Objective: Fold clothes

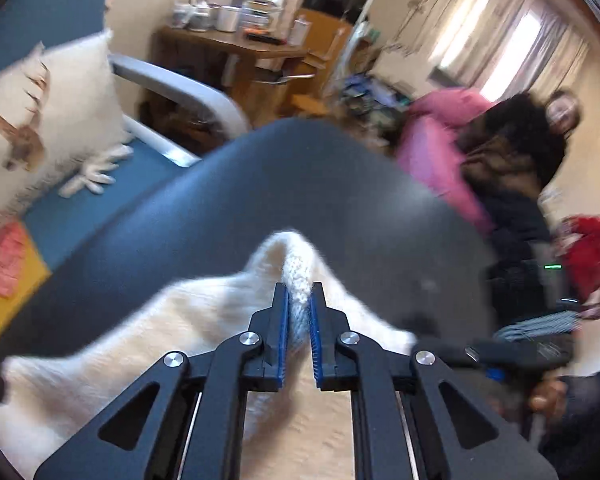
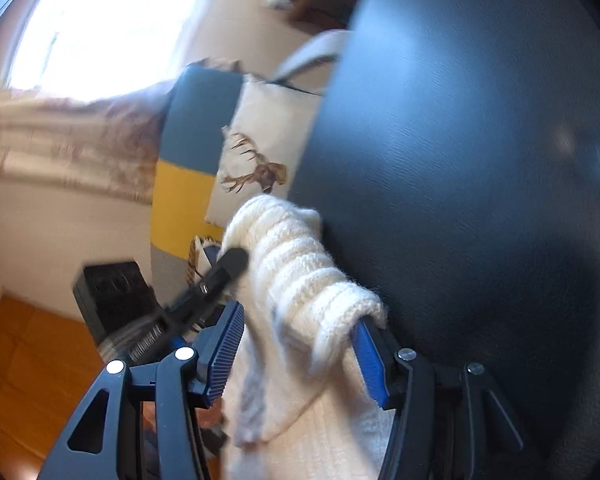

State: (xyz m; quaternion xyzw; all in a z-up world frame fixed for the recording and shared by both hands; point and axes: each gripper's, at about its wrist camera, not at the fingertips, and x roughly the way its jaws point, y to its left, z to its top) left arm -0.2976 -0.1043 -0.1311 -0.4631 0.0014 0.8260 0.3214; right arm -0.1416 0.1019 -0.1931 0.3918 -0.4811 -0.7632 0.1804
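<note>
A cream knitted sweater (image 1: 100, 380) lies on a dark round table (image 1: 260, 200). My left gripper (image 1: 299, 292) is shut on a ribbed edge of it, which pokes up past the blue pads. In the right wrist view the sweater (image 2: 292, 264) hangs in a thick ribbed roll. My right gripper (image 2: 300, 316) holds that roll: its jaws stand fairly wide, the bunched knit fills the gap between them and drapes over the right fingertip. The left gripper's black tip (image 2: 232, 262) pinches the same cloth just beyond, to the left. The dark table (image 2: 460, 160) fills the right side.
A white deer-print pillow (image 1: 60, 112) rests on a blue seat with a grey armrest (image 1: 188, 92) left of the table. A cluttered wooden desk (image 1: 236, 44) stands behind. A person in dark clothes (image 1: 500, 168) sits at the right by pink fabric (image 1: 432, 148). A black box (image 2: 112, 280) stands on the wooden floor.
</note>
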